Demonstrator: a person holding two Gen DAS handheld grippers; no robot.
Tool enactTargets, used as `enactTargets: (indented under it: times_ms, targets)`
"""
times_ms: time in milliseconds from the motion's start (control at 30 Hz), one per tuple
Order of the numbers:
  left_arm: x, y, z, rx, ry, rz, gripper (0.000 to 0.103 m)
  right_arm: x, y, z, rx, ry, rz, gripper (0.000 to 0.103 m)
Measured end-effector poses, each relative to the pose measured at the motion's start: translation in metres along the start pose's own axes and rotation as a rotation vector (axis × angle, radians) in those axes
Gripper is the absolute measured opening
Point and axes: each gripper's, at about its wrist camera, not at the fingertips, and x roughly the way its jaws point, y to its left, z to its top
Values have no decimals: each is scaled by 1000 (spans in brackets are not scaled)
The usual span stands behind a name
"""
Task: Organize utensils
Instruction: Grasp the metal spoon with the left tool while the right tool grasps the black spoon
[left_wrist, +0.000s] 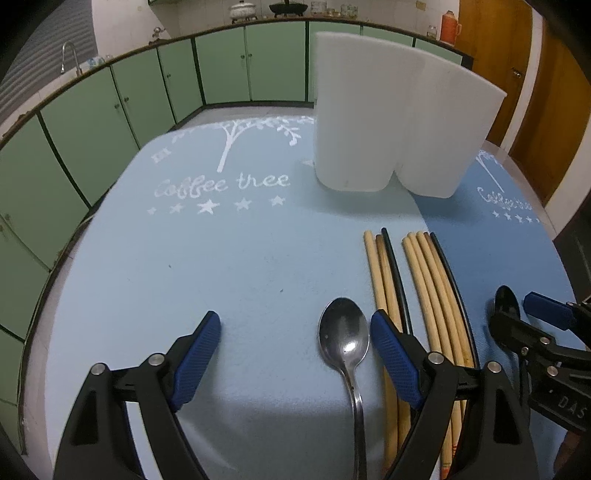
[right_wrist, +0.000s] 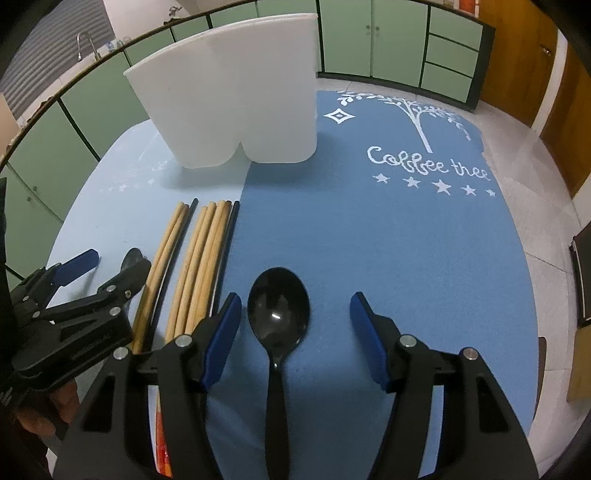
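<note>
Left gripper (left_wrist: 295, 332) astride metal spoon (left_wrist: 344, 338), unclamped

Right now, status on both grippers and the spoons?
Left gripper open, astride metal spoon. Right gripper open, astride black spoon. Neither gripped. Chopsticks lie between them; white holder unobstructed.

Two wrist fisheyes, each close above the tabletop (left_wrist: 258, 240), angled steeply down; shared: chopsticks (left_wrist: 424, 280) lower centre, white holder (right_wrist: 229, 92) at top

white holder (left_wrist: 388, 122) blocking behind, chopsticks (left_wrist: 424, 280) between
</note>
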Motion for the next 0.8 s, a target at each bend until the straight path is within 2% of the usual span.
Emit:
enactTargets:
  times_ms: [100, 167, 233, 300, 400, 467, 500, 533, 700, 800]
  targets:
    - [2, 2, 2, -4, 3, -9, 80, 3, 3, 2, -8, 2, -5, 58]
    - [3, 2, 4, -5, 3, -17, 74, 5, 5, 3, -15, 7, -18, 53]
    - [4, 2, 6, 0, 4, -22, 62, 6, 8, 3, -23, 11, -41, 52]
    - [3, 1, 6, 4, 10, -33, 57, 6, 10, 2, -27, 13, -53, 52]
    - [1, -3, 4, 8, 21, -44, 56, 6, 13, 0, -34, 15, -73, 52]
    - [-1, -6, 3, 12, 16, -34, 48, 6, 15, 0, -37, 14, -79, 48]
    - [-2, -8, 2, 13, 11, -30, 38, 6, 16, -1, -37, 14, -71, 43]
    - [-3, -8, 2, 12, 10, -35, 28, 5, 17, -1, -37, 15, -67, 34]
    - [-6, -5, 0, -9, 8, -71, 28, 1, 14, -3, -33, 3, -35, 33]
    - [-17, 2, -2, -19, -34, -96, 28, -13, 6, -4, -13, -51, 8, 33]
